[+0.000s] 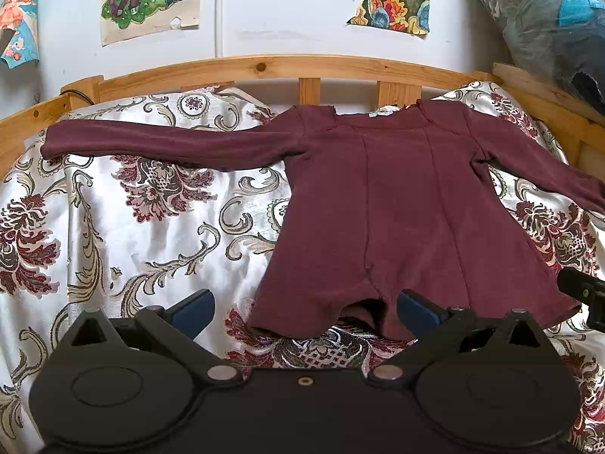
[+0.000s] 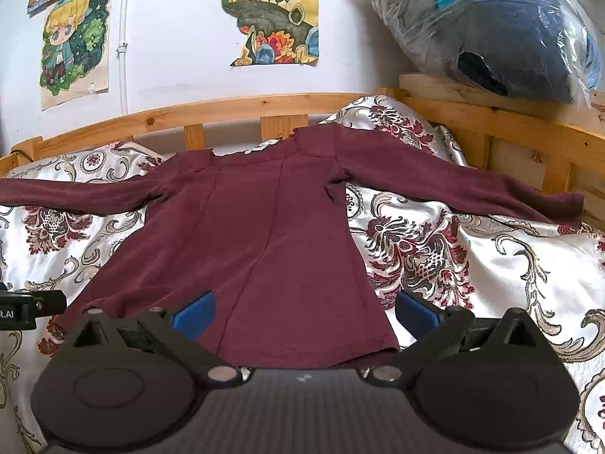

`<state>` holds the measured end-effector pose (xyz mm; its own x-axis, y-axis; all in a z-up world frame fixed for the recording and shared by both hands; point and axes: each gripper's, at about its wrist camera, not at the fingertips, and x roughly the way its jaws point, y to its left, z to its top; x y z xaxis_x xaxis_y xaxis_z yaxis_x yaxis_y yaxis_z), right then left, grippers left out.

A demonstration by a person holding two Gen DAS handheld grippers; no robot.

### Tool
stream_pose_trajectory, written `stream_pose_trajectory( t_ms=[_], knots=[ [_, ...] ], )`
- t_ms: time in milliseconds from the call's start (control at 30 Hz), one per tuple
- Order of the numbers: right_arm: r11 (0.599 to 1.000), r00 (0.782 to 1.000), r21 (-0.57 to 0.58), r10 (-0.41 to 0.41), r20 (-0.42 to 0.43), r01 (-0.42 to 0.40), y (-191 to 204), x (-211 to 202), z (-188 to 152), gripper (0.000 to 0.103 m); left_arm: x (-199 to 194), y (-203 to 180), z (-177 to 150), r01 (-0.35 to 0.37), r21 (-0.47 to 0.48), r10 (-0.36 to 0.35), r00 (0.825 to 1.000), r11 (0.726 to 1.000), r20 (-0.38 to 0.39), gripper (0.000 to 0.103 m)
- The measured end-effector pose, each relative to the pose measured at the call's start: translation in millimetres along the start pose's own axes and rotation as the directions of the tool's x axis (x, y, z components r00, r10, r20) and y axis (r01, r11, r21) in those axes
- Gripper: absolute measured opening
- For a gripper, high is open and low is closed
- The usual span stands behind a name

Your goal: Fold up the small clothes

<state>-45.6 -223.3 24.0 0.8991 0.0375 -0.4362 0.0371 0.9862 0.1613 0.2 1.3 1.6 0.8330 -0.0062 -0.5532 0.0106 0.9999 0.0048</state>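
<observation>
Bed, wooden-railed, covered in white satin bedspread with red and gold floral print; wrinkled, bare on both flanks of the shirt.

Maroon long-sleeved shirt spread flat, centre of bed, neckline toward the headboard rail, hem nearest the cameras. Both sleeves out sideways: one reaching almost to the bed's side rail, the other ending just short of the opposite wooden rail. Hem edge slightly rumpled, lifted into a small dark pocket at mid-hem in left wrist view. Wide open bedspread beside the shirt under each sleeve.

Plastic-wrapped dark bundle on the corner ledge beyond the shirt's far sleeve, well apart.

Drawings taped on the wall above the headboard, behind the shirt's collar.

Left gripper low at the hem, blue fingers spread wide, holding nothing; one near the hem's mid-pocket, the other over bare bedspread beside the shirt's corner.

Right gripper at the hem's other end, fingers likewise spread wide, empty; one over cloth, the other just past the shirt's side edge.
</observation>
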Motion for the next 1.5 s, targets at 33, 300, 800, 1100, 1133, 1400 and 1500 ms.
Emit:
stream_pose_trajectory(
  t_ms=[33,300,800,1100,1133,1400,1500],
  knots=[
    [1.000,1.000,0.001,0.000,-0.001,0.000,0,0,0,0.103,0,0,0,0.000,0.000,0.000,1.000,1.000,0.000,0.102],
    [1.000,1.000,0.004,0.000,-0.003,0.000,0,0,0,0.103,0,0,0,-0.001,0.000,0.001,1.000,1.000,0.000,0.102],
    [1.000,1.000,0.004,0.001,-0.005,-0.001,0,1,-1,0.103,0,0,0,0.000,0.000,0.000,1.000,1.000,0.000,0.102],
    [0.999,0.999,-0.036,-0.025,-0.035,0.024,6,5,-1,0.103,0,0,-1,-0.001,-0.001,0.001,1.000,1.000,-0.004,0.102],
    [0.999,0.999,-0.041,-0.028,-0.046,0.026,7,7,-1,0.103,1,1,-2,-0.002,0.000,0.002,1.000,1.000,-0.006,0.102],
    [0.982,0.985,-0.170,-0.104,-0.136,0.080,9,31,19,0.103,14,9,2,-0.011,-0.052,0.006,0.996,0.999,-0.084,0.102],
    [0.976,0.986,-0.194,-0.127,-0.112,0.104,5,35,31,0.103,23,9,12,-0.007,-0.055,0.001,0.994,0.998,-0.109,0.102]
  ],
)
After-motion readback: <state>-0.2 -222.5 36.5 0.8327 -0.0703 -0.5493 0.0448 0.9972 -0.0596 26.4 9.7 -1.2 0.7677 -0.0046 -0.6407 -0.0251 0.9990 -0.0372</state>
